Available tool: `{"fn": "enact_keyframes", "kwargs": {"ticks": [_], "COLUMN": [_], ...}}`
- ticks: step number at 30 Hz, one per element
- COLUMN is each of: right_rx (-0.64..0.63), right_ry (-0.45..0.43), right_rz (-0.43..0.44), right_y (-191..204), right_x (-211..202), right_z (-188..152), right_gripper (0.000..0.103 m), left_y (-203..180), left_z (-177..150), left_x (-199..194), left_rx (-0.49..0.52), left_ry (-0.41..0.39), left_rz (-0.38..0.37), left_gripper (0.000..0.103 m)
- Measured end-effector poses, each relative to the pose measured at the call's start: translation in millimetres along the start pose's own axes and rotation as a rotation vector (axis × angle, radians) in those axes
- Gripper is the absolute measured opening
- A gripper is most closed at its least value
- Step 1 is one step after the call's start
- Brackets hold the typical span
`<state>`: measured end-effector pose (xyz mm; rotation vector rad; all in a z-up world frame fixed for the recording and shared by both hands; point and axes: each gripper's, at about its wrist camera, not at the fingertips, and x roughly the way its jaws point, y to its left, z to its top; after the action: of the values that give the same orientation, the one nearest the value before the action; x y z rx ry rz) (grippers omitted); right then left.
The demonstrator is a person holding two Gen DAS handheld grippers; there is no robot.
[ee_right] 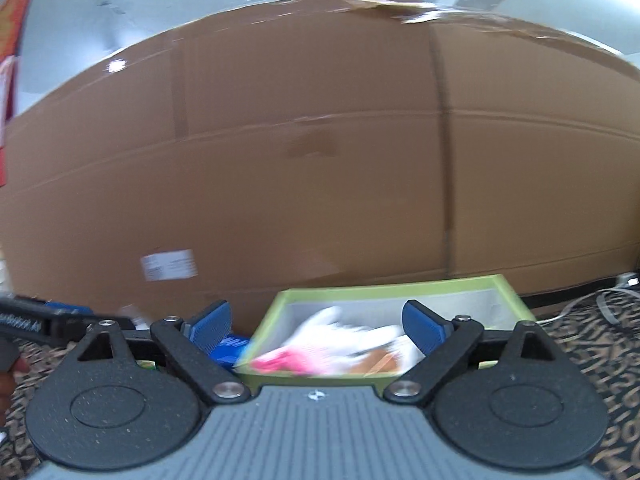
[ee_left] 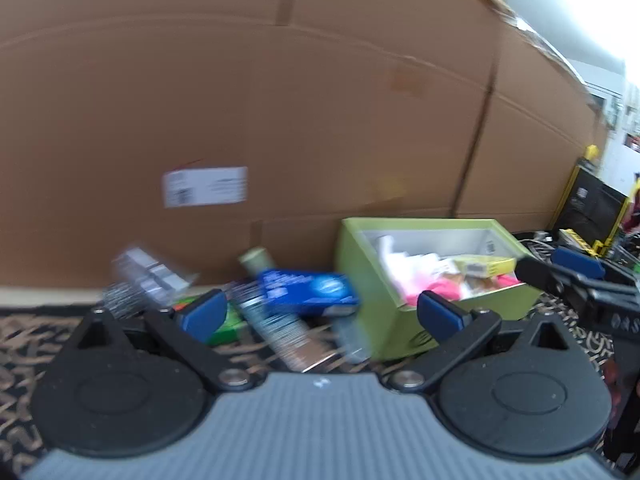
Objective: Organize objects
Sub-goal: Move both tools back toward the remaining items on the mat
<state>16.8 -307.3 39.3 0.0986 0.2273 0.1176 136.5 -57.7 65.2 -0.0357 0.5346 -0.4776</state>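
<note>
Left gripper (ee_left: 320,316): jaws wide apart, empty, above a blurred heap on the patterned carpet (ee_left: 24,344): blue carton (ee_left: 308,292), long tube (ee_left: 280,328), green packet (ee_left: 224,330). Green box (ee_left: 376,300) just right of the heap, holding white and pink items and a yellow packet (ee_left: 486,266). Right gripper (ee_right: 318,322): jaws spread, empty, over the box's near rim. Large cardboard box (ee_right: 320,160) behind.
</note>
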Motion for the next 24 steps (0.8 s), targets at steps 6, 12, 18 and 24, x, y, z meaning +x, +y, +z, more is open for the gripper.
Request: {"fn": "enact_keyframes", "kwargs": {"ticks": [6, 12, 18, 24], "right_rx": [-0.102, -0.189, -0.254, -0.254], "right_ry": [0.111, 0.219, 0.272, 0.300], "right_rz": [0.146, 0.191, 0.094, 0.003], "right_y": [65, 107, 123, 123], "right_x": [21, 72, 109, 138], "right_z": [-31, -54, -65, -68], "right_gripper": [0.095, 0.090, 0.086, 0.086], "left_y": [55, 105, 145, 162], "left_z": [-9, -16, -27, -29], "left_x": [-36, -58, -56, -56], "left_rx": [-0.040, -0.087, -0.145, -0.132], "left_ry": [-0.004, -0.011, 0.039, 0.070], "left_rz": [0.117, 0.212, 0.246, 0.254], "left_gripper": [0.103, 0.103, 0.103, 0.103]}}
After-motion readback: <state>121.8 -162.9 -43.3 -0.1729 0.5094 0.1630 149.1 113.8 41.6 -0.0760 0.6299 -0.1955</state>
